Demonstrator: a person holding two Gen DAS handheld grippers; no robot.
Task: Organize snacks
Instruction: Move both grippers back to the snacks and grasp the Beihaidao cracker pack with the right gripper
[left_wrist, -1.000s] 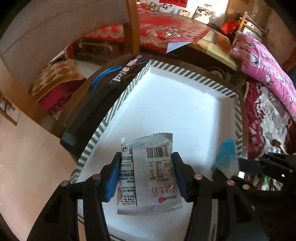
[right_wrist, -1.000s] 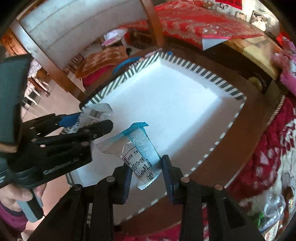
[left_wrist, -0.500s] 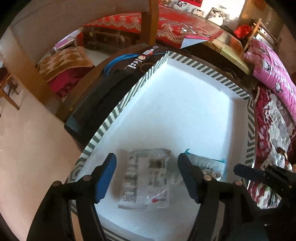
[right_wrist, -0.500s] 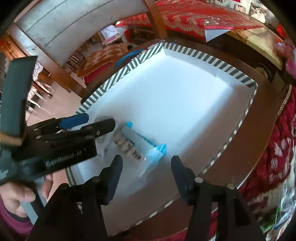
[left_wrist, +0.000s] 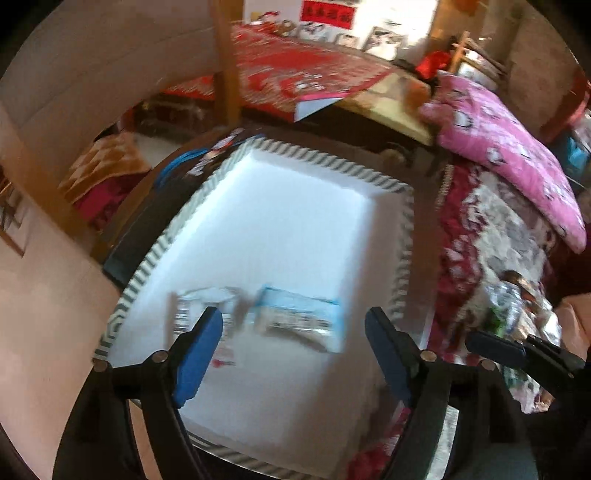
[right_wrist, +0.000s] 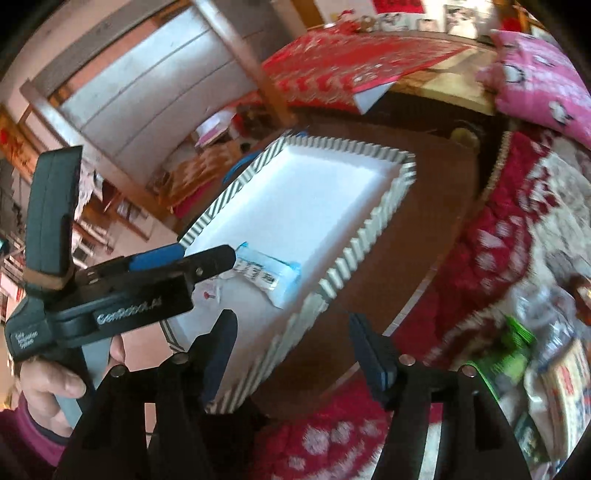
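Observation:
A white tray with a grey-striped rim (left_wrist: 159, 254) (right_wrist: 369, 221) stands on a round brown table. Two snack packets lie side by side at its near end: a silver-white one (left_wrist: 207, 306) (right_wrist: 210, 291) and a blue-edged one (left_wrist: 299, 317) (right_wrist: 266, 269). My left gripper (left_wrist: 291, 343) hovers above and behind them, its jaws opening, pressing on nothing. In the right wrist view it (right_wrist: 199, 258) half hides the silver packet. My right gripper (right_wrist: 293, 332) hangs over the tray's right rim, jaws opening, with nothing between them.
A heap of loose snack packets, one of them green (right_wrist: 513, 354) (left_wrist: 509, 314), lies on a red patterned cloth to the right of the table. A dark flat case (left_wrist: 147, 221) sits left of the tray. A person's hand (right_wrist: 48, 376) holds the left gripper.
Both grippers have let go of their packets, which now lie flat in the tray. Both have widened and drawn back and up; the right one has swung to the right.

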